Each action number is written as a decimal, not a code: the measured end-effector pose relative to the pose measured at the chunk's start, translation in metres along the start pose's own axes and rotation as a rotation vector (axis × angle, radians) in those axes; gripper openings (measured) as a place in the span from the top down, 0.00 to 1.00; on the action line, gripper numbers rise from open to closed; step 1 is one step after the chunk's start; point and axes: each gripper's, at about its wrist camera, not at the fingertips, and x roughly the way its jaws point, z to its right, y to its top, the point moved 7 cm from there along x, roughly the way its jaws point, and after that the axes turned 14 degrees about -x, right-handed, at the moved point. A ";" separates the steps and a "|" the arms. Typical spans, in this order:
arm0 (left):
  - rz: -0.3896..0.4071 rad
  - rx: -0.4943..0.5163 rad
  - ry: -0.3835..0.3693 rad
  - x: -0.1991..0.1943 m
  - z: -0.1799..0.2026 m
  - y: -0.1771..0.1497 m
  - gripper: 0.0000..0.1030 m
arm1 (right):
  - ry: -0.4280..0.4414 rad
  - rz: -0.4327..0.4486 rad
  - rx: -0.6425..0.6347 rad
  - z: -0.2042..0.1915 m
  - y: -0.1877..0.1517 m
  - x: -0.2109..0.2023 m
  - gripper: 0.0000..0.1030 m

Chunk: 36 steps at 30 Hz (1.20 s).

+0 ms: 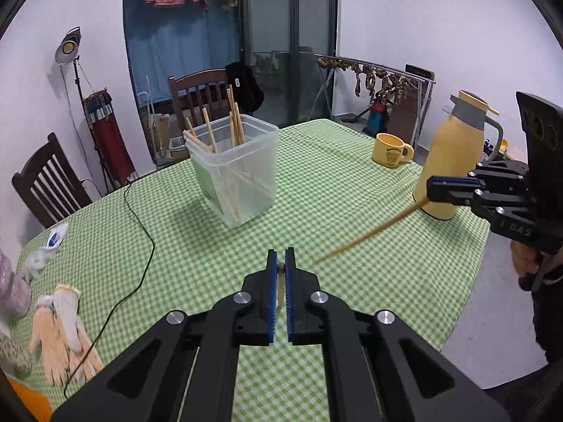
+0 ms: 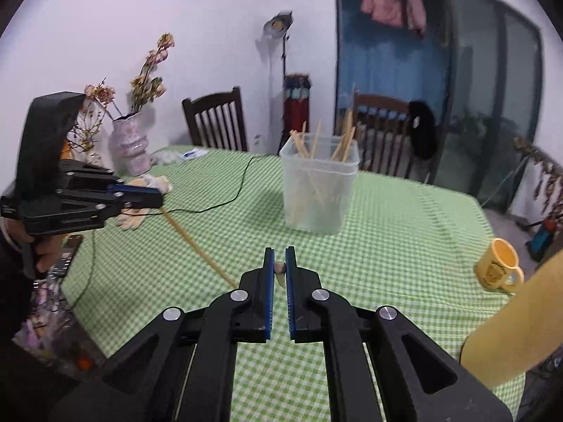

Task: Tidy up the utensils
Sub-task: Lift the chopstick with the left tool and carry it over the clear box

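Chopsticks fill the clear tub (image 1: 235, 168) mid-table; nothing stands between it and your grippers. A thermos (image 1: 454, 161) and yellow mug (image 1: 392, 149) stand toward the table's far right corner, the mug's print unreadable. Your left gripper (image 1: 280, 258) and right gripper (image 2: 279, 256) each pinch one chopstick (image 1: 369, 234), above the cloth.

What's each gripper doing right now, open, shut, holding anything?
Left gripper: shut on a chopstick, held off the table.
Right gripper: shut on another chopstick, also off the table.
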 end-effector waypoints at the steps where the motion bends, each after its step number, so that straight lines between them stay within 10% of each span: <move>1: 0.003 -0.002 0.001 0.003 -0.002 0.004 0.99 | 0.018 -0.022 -0.009 0.000 0.002 0.002 0.94; 18: -0.096 -0.057 -0.060 0.054 -0.034 0.045 0.98 | 0.083 -0.359 -0.051 0.042 0.039 0.081 0.90; 36: -0.195 -0.053 -0.041 0.065 -0.040 0.057 0.98 | 0.101 -0.432 -0.176 0.035 0.056 0.100 0.91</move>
